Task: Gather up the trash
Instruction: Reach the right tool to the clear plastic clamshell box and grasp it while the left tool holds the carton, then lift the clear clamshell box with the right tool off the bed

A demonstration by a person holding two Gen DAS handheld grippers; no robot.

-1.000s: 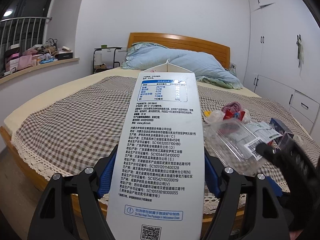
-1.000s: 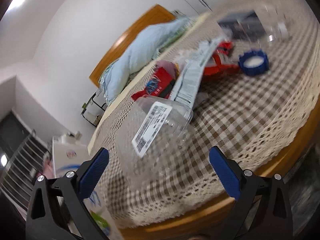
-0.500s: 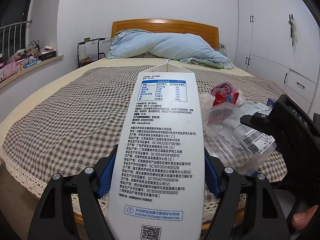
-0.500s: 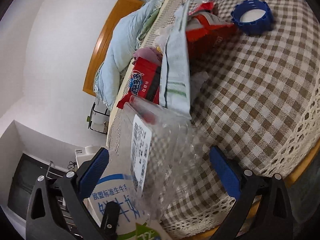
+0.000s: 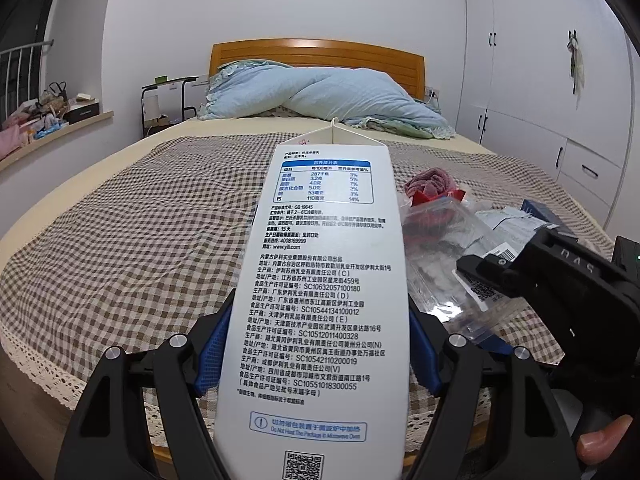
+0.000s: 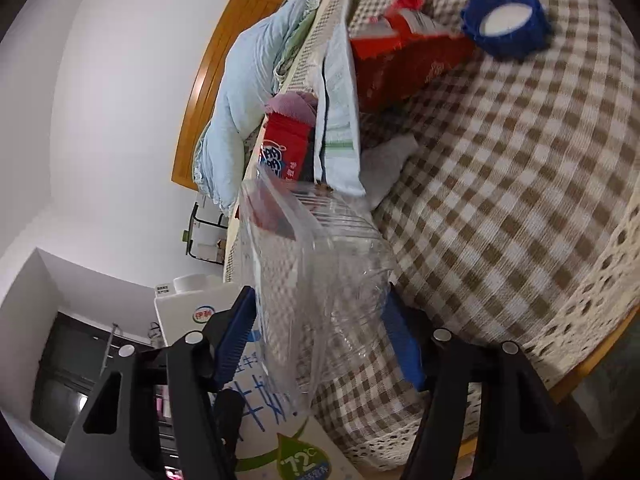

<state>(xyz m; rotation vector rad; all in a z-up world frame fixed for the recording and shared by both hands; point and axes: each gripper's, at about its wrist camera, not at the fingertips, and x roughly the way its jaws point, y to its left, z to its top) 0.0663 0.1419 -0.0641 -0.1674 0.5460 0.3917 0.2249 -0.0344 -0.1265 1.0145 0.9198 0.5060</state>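
A tall white milk carton [image 5: 324, 280] with printed text stands upright between the blue pads of my left gripper [image 5: 320, 344], which is shut on its sides. The same carton [image 6: 192, 312] shows at the lower left of the right wrist view. A crumpled clear plastic container [image 6: 320, 264] with a barcode label lies at the near edge of the bed. My right gripper [image 6: 320, 340] is closing on it, and both blue pads meet its sides. In the left wrist view that container [image 5: 440, 264] sits right of the carton, partly behind the right tool's black frame.
More litter lies beyond on the checked bedcover [image 5: 140, 240]: red snack packets [image 6: 400, 68], a white paper packet [image 6: 340, 120] and a blue lid [image 6: 508, 20]. A blue duvet [image 5: 340, 96] is heaped by the headboard. White wardrobes [image 5: 540, 80] line the right wall.
The right jaws went from wide apart to narrowed around the clear container, as the gripper rolled and moved in on it. The left gripper kept the carton while its view swung toward the headboard.
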